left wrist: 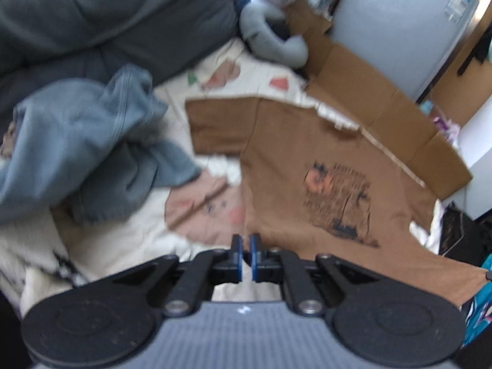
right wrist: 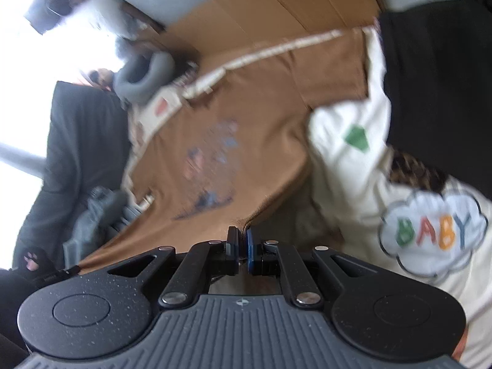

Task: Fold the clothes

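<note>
Only right wrist view, "BABY" cloud patch (right wrist: 433, 230)

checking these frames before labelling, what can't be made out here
- Left wrist view: print on the brown t-shirt is motion-blurred, unreadable.
- Left wrist view: whether the left tool pinches the hem; its fingers hide the contact.
- Right wrist view: shirt hem past the right tool, hidden by the tool body.

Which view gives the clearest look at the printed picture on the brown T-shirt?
The left wrist view. There the print on the brown T-shirt lies in the open, dark with an orange patch, only mildly blurred. The right wrist view shows the same print as faint, streaked blue and pink marks, smeared by motion blur.
</note>
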